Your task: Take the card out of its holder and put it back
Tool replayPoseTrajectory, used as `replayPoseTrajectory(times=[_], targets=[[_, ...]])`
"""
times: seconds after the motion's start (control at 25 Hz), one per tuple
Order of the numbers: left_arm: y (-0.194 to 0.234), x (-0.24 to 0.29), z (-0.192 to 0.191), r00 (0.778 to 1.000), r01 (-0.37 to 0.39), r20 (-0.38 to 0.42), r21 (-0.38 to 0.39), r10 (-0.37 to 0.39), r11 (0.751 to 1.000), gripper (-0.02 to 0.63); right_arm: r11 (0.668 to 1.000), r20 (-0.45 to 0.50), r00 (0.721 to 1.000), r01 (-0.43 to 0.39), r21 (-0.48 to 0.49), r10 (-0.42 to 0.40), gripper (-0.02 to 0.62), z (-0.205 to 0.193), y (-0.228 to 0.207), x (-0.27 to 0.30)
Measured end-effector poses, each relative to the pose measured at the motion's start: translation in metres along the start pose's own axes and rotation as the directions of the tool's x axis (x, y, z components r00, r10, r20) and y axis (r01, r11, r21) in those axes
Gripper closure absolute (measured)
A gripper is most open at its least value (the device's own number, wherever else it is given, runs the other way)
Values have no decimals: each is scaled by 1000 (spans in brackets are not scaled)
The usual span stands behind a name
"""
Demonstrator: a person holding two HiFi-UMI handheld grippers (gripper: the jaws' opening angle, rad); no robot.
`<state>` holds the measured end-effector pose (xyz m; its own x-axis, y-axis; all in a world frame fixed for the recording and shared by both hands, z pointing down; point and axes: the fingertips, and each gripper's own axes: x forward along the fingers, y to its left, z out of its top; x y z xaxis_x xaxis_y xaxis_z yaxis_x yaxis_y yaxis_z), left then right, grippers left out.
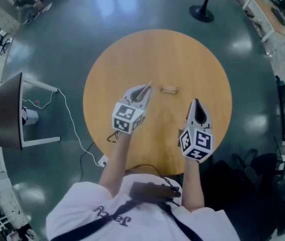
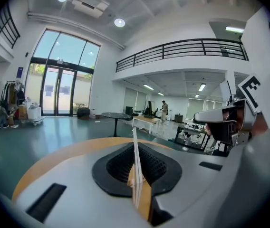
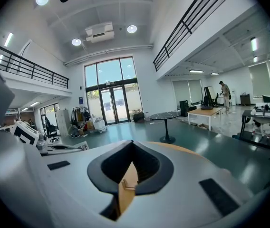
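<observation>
Round wooden table (image 1: 107,69): a person stands at its near edge with a gripper in each hand, both held over the top. Left gripper (image 1: 143,91): jaws drawn narrow and clamped on the card, and aimed toward the holder from its left side. Right gripper (image 1: 196,104): jaws together with nothing between them, positioned to the right of the holder and nearer the person. Card holder (image 1: 169,89): a small wooden piece lying near the middle of the table. Card (image 2: 135,151): thin and white, pinched edge-on between the left pads, its free end projecting past the jaw tips, apart from the holder
</observation>
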<state>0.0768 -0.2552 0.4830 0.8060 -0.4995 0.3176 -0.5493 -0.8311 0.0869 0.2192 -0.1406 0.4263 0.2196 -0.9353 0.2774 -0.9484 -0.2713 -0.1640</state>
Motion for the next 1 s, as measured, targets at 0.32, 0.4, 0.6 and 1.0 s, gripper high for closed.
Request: replayPoseTrajectory(times=[0.32, 0.4, 0.6, 1.0], targets=[[29, 20, -16, 994, 87, -69, 64, -83, 994, 578, 1000, -34, 999, 12, 26, -11, 577, -13, -3, 10], [31, 27, -22, 989, 122, -91, 82, -114, 989, 578, 999, -43, 999, 18, 31, -17, 577, -17, -6, 11], [31, 45, -45, 972, 195, -154, 103, -178, 975, 578, 999, -60, 998, 30, 41, -28, 576, -24, -14, 14], [28, 77, -59, 939, 306, -215, 154, -270, 940, 578, 997, -107, 994, 10, 76, -2, 577, -38, -16, 29]])
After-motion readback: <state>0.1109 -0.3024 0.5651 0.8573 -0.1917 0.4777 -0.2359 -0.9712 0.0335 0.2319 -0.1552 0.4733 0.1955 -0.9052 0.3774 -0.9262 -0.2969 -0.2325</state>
